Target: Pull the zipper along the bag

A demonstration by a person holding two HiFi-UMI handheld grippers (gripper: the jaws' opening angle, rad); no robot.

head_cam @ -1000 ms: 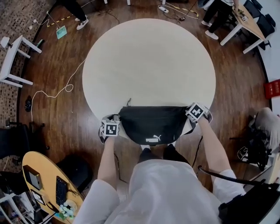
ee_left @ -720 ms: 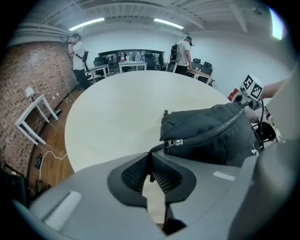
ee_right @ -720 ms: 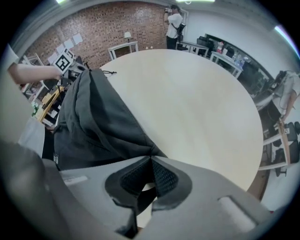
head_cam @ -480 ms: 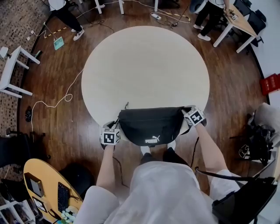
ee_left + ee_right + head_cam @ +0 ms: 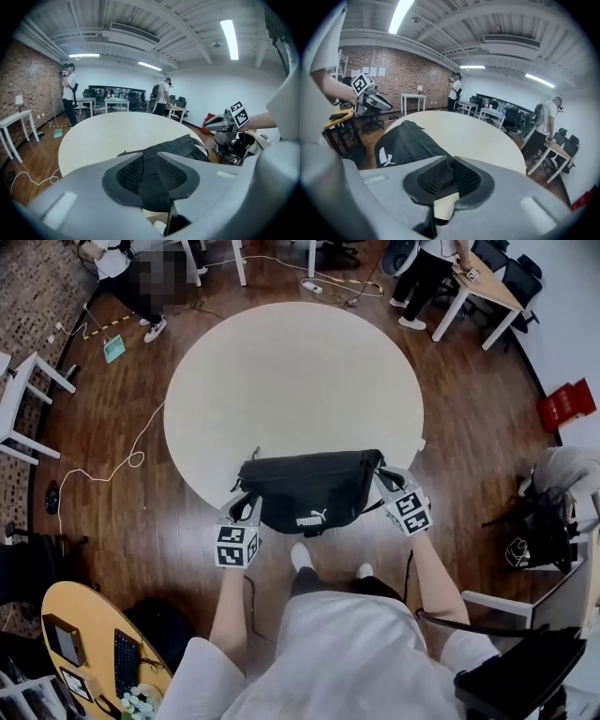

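Bag [image 5: 309,488] lies crosswise, right gripper [image 5: 385,481] jaws clenched on one end, left gripper [image 5: 247,508] jaws closing around the other.

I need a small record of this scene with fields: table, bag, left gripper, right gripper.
table: round white table
bag: black fabric waist bag with white logo, overhanging the table's near edge
left gripper: jaws closing, bag's left end between them
right gripper: shut on the bag's right end

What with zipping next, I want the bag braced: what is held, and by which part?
The bag: the right gripper pinches its right end; the left gripper is closing its fingers around the left end.
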